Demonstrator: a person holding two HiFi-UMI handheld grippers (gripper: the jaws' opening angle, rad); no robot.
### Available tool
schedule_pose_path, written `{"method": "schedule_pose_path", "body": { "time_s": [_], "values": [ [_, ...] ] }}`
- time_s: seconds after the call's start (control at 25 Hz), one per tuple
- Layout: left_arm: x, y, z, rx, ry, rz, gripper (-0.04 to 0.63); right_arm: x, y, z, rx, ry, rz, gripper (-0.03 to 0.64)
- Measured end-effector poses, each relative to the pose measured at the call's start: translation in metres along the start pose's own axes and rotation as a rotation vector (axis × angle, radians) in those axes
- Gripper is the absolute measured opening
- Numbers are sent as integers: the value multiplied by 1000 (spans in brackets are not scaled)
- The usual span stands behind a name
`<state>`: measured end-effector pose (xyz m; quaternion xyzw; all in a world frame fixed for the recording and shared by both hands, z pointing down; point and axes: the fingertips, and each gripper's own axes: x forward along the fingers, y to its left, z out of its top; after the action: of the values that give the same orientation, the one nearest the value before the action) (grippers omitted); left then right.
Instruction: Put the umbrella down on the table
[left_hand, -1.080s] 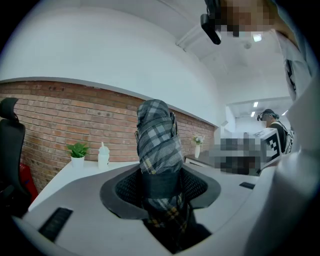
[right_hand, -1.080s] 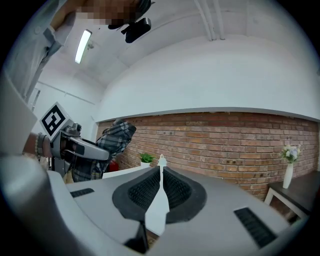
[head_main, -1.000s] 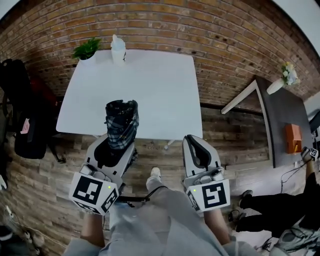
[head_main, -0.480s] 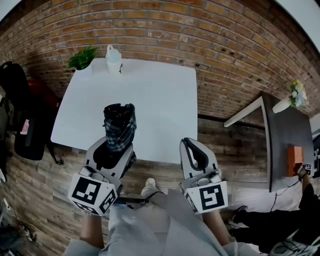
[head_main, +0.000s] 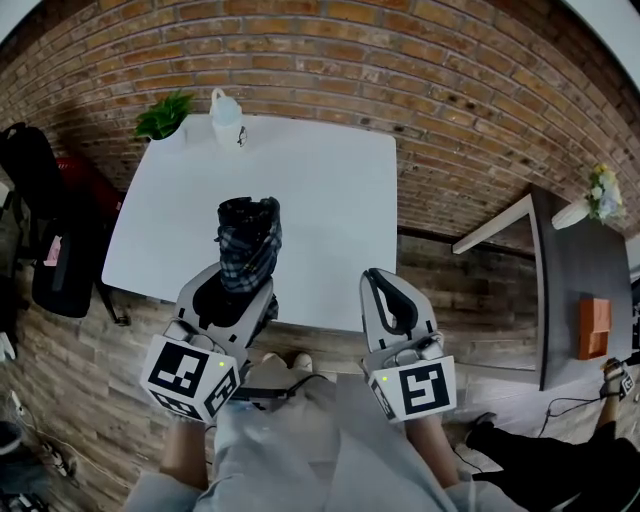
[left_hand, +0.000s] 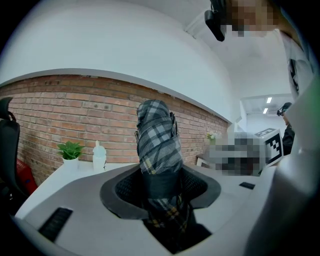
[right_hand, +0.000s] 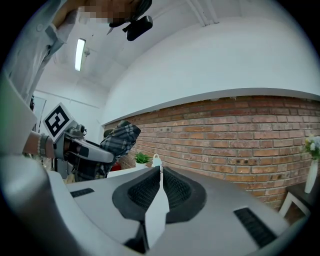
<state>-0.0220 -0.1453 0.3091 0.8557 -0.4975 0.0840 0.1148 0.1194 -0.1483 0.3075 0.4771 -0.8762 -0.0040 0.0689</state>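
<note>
Plaid umbrella (head_main: 247, 243) pinched between the left gripper's (head_main: 238, 292) part-spread jaws, over the white table's (head_main: 330, 190) near edge.
Right gripper (head_main: 382, 292): jaws pressed together, empty, at the table's near edge.

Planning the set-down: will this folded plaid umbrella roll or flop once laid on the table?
Plaid fabric on the umbrella bulges loosely above the left tool, so its outside probably gives a little. Its rounded, tube-like shape may roll slightly on the smooth white table. It looks compact, so likely light.
</note>
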Motion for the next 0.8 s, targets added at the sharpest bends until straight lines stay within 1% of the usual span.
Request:
{"method": "schedule_pose_path", "body": {
  "time_s": [0.12, 0.28, 0.48, 0.6, 0.8],
  "values": [
    [11, -2, 2, 10, 14, -9, 216, 4, -8, 0, 6, 2, -4, 46],
    [10, 3, -3, 9, 22, -27, 216, 7, 1, -4, 8, 7, -8, 46],
    [24, 2, -14, -1, 47, -51, 216, 9, -3, -10, 12, 20, -17, 48],
    [35, 5, -23, -10, 80, -62, 216, 13, -5, -12, 23, 19, -29, 47],
    [59, 9, -46, -46, 166, -79, 216, 20, -7, -26, 28, 56, -24, 46]
  ]
}}
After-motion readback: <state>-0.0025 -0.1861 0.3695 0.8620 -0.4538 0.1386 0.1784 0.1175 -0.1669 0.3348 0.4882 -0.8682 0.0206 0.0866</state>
